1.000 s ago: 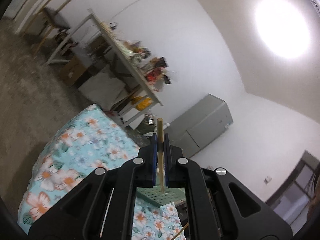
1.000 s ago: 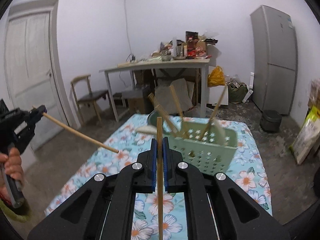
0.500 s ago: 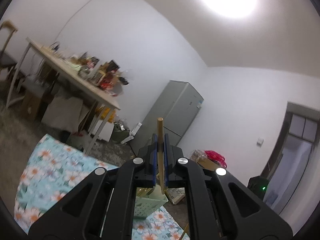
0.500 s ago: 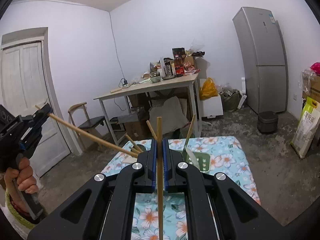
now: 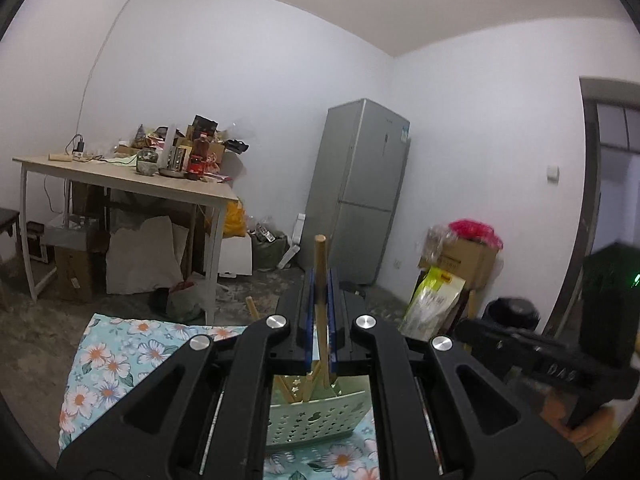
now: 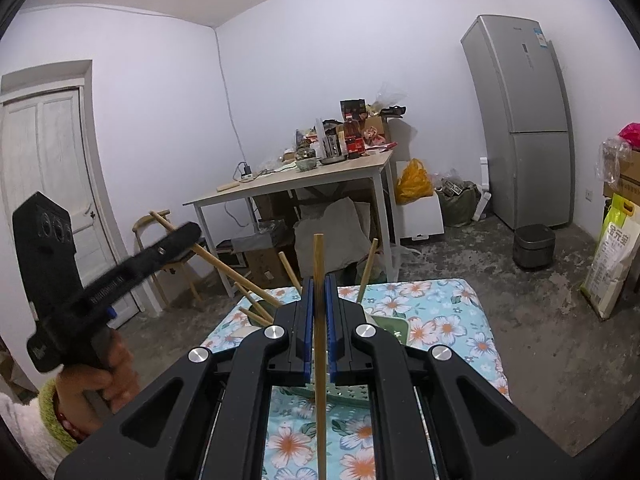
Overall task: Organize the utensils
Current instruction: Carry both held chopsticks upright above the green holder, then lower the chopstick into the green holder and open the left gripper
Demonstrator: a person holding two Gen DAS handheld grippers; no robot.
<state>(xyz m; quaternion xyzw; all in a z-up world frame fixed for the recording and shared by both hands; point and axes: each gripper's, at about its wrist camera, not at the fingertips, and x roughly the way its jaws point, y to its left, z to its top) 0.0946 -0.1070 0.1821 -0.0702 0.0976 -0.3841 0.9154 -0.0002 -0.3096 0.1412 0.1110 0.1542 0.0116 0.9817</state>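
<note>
My left gripper point(image 5: 319, 280) is shut on a wooden chopstick point(image 5: 320, 256) that stands upright between its blue pads. Below it sits the pale green perforated basket point(image 5: 316, 420) with several chopsticks point(image 5: 286, 390) leaning inside. My right gripper point(image 6: 319, 284) is shut on a second chopstick point(image 6: 319, 360), held upright over the floral tablecloth point(image 6: 448, 320). The right wrist view shows the basket point(image 6: 394, 330) mostly hidden behind the jaws. In it the left gripper point(image 6: 184, 238), held by a hand point(image 6: 100, 384), slants its chopstick point(image 6: 236, 278) down towards the basket.
A cluttered wooden table point(image 6: 304, 184) stands behind, with boxes and a bag under it. A grey fridge point(image 6: 520, 120) is at the back right, a dark pot point(image 6: 534, 246) on the floor, sacks point(image 6: 612, 252) at the right, a chair point(image 6: 156, 240) and white door point(image 6: 48, 160) at the left.
The left gripper rolled towards level and swung right, closer to the basket, still shut on its chopstick. The right gripper drew back and up a little, so the basket looks smaller and lower.
</note>
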